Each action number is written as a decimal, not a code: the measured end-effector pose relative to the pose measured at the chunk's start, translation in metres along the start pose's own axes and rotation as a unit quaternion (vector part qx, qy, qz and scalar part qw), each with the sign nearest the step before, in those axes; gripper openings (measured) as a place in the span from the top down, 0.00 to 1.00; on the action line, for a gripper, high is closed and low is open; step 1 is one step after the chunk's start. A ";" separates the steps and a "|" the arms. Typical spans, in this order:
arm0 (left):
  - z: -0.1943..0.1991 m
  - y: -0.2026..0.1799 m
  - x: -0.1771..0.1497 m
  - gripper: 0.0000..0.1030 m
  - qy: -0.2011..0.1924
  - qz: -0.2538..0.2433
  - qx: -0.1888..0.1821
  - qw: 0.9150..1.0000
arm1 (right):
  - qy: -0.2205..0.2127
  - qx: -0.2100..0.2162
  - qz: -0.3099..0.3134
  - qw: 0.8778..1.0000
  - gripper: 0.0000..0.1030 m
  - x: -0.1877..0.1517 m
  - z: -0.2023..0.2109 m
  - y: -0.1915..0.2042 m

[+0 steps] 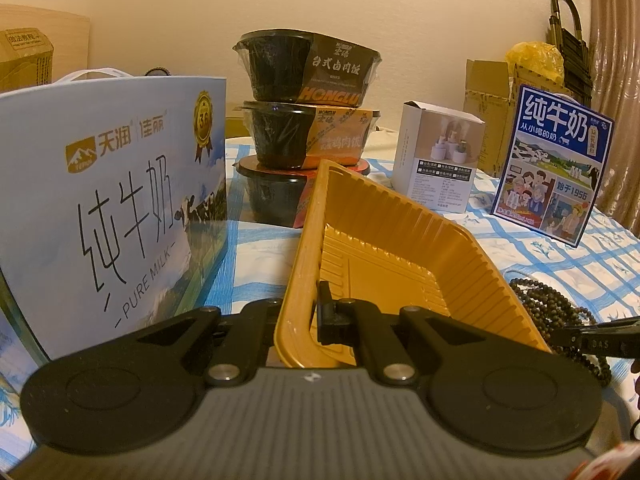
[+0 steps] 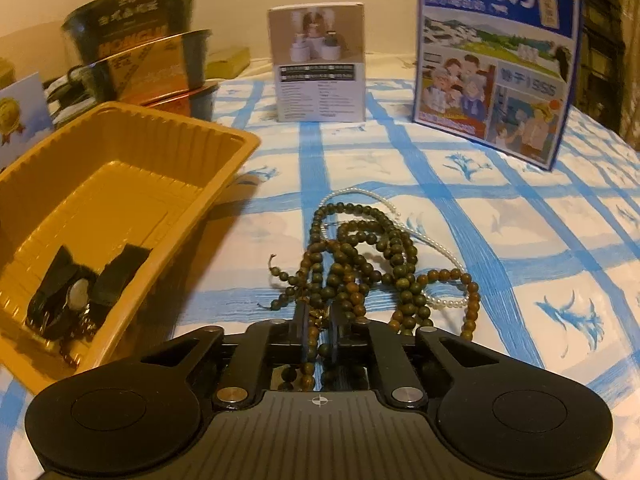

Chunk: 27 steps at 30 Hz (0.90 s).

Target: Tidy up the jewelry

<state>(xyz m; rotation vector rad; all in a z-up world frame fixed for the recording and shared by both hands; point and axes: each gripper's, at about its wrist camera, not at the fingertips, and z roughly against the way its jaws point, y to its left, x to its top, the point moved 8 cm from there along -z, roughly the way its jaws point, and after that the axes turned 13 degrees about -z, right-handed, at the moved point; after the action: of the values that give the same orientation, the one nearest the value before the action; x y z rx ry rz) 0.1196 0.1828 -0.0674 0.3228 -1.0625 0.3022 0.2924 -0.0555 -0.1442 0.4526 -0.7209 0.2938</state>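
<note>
We count one gold plastic tray (image 2: 120,184), three stacked food bowls (image 1: 308,128), two milk cartons, one white box (image 2: 320,64) and one pile of dark wooden beads (image 2: 360,264) tangled with a thin pearl strand (image 2: 420,236). The left tool (image 1: 308,308) is clamped on the tray's near rim. The right tool (image 2: 319,336) has beads between its nearly closed jaws. A blue-checked cloth (image 2: 500,240) covers the counter, set against a cream wall (image 1: 440,8).
</note>
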 end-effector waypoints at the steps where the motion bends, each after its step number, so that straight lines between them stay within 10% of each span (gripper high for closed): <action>1: 0.000 0.000 0.000 0.95 0.000 0.000 0.000 1.000 | 0.003 -0.004 -0.011 1.000 0.87 0.001 -0.002 -0.002; 13: 0.000 -0.001 0.001 0.95 -0.001 -0.003 0.000 1.000 | 0.010 0.009 -0.112 0.994 0.83 0.005 0.003 -0.024; 27: -0.002 -0.001 0.001 0.95 -0.001 -0.004 0.001 1.000 | -0.020 -0.026 -0.088 0.996 0.83 0.012 -0.007 -0.020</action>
<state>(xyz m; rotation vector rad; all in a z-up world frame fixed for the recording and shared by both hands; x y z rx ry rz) 0.1219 0.1829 -0.0678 0.3301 -1.0627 0.2958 0.3135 -0.0684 -0.1468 0.4706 -0.7201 0.1002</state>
